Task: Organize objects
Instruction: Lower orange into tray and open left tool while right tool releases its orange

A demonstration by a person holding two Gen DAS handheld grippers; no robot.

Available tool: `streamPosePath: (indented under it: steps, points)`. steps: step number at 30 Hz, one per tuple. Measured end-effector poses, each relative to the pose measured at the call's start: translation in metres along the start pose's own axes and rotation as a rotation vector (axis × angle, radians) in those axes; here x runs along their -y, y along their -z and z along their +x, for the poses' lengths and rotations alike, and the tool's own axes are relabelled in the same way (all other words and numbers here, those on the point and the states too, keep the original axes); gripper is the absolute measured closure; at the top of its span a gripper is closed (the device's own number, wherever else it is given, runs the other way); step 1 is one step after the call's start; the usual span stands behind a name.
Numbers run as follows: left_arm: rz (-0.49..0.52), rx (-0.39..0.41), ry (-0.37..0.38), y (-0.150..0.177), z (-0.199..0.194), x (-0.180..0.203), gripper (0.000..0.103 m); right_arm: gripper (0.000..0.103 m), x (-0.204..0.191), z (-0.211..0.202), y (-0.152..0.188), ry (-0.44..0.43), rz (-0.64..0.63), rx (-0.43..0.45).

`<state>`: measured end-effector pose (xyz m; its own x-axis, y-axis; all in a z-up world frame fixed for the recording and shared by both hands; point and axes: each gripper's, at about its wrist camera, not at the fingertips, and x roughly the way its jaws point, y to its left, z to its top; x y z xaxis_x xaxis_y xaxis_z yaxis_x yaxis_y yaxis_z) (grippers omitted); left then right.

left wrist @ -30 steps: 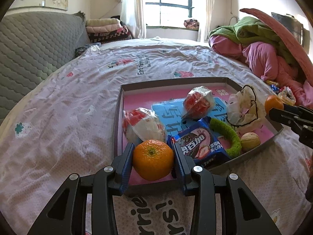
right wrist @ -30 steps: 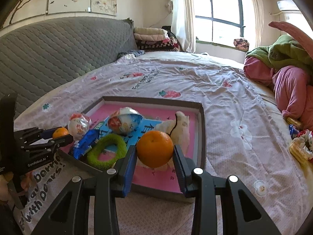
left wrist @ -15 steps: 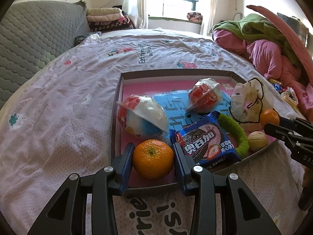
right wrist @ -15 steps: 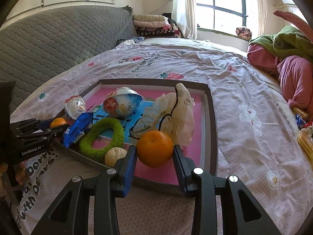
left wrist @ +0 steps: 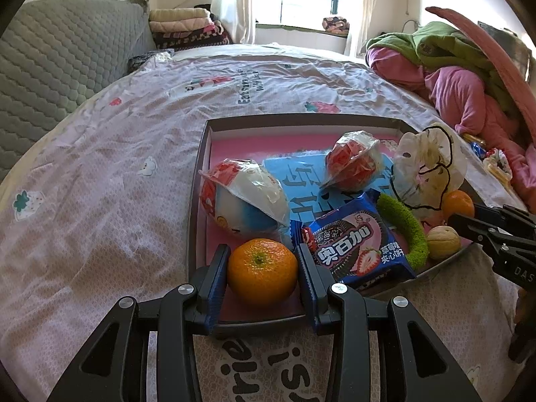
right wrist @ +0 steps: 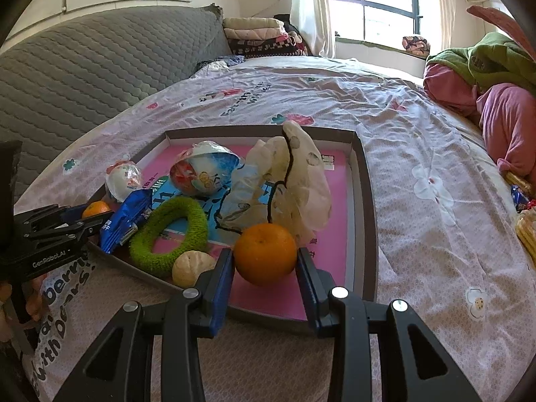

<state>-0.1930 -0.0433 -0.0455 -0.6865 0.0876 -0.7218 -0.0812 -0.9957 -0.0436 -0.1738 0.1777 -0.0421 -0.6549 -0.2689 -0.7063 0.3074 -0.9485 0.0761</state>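
Observation:
My left gripper (left wrist: 263,269) is shut on an orange mandarin (left wrist: 262,272), held low over the near left corner of the grey-rimmed tray (left wrist: 197,181) with a pink floor. My right gripper (right wrist: 264,261) is shut on a second orange mandarin (right wrist: 264,254) over the tray's (right wrist: 366,181) near right part. In the tray lie two wrapped toy eggs (left wrist: 244,197) (left wrist: 353,165), a blue cookie pack (left wrist: 355,244), a green fuzzy ring (right wrist: 169,231), a walnut (right wrist: 192,268) and a crumpled plastic bag (right wrist: 294,181). The other gripper shows at the frame edge in each view (left wrist: 495,231) (right wrist: 53,231).
The tray sits on a bed with a pale printed sheet (left wrist: 100,154). A grey quilted headboard (right wrist: 87,63) rises at the left. Pink and green bedding (left wrist: 452,77) is piled at the right, with small snack packs (right wrist: 524,211) beside it. Folded blankets (left wrist: 187,28) lie under the window.
Both grippers have come closer to the tray and lower, each still holding its mandarin. The tray and its contents fill more of both views.

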Motion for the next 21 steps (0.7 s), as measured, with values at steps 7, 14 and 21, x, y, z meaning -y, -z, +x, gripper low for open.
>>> streamPosePath:
  steps: [7,14,21]
  points:
    - [-0.002,-0.019,0.005,-0.001,0.002,-0.001,0.063,0.064,0.002,0.006,-0.004,-0.017,0.012,-0.029]
    - [-0.001,-0.020,0.015,-0.002,0.002,-0.004,0.062,0.064,0.002,0.012,-0.008,-0.019,0.002,-0.065]
    - [0.002,-0.022,0.017,-0.002,0.003,-0.004,0.062,0.064,0.004,0.011,-0.007,-0.032,0.027,-0.069]
